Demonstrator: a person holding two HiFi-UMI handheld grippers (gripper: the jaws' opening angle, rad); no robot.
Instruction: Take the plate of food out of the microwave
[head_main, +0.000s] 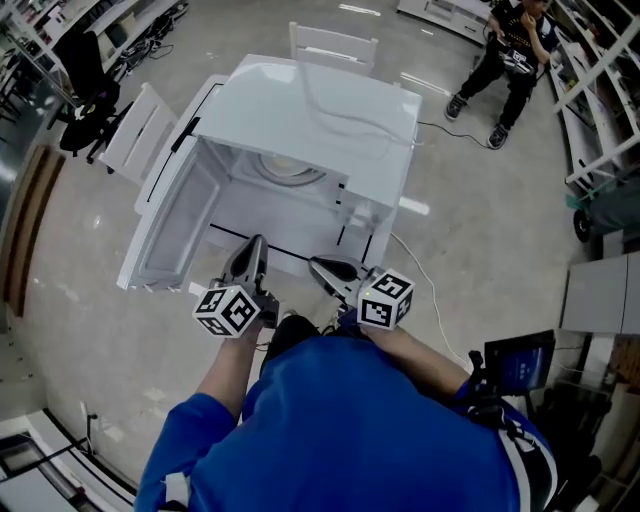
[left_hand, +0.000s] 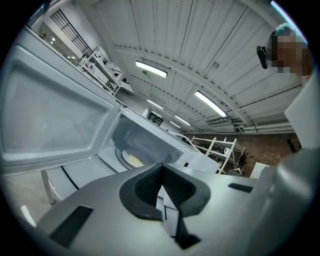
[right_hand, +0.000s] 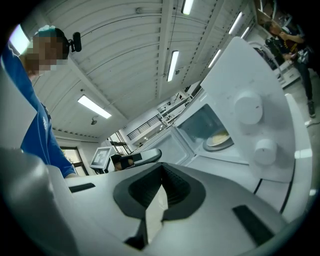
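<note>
We see a white microwave (head_main: 320, 120) with its door (head_main: 165, 235) swung wide to its left. One chair (head_main: 333, 45) stands behind it, another (head_main: 140, 135) is beside the door, and a seated person (head_main: 510, 60) is well beyond it. Its open front faces us. The plate of food (head_main: 292, 172) lies inside, ahead of the left gripper (head_main: 257, 243) and right gripper (head_main: 316, 264). Both are clenched on nothing, near the front and apart from the plate. The microwave's top hides part of the plate from above.
</note>
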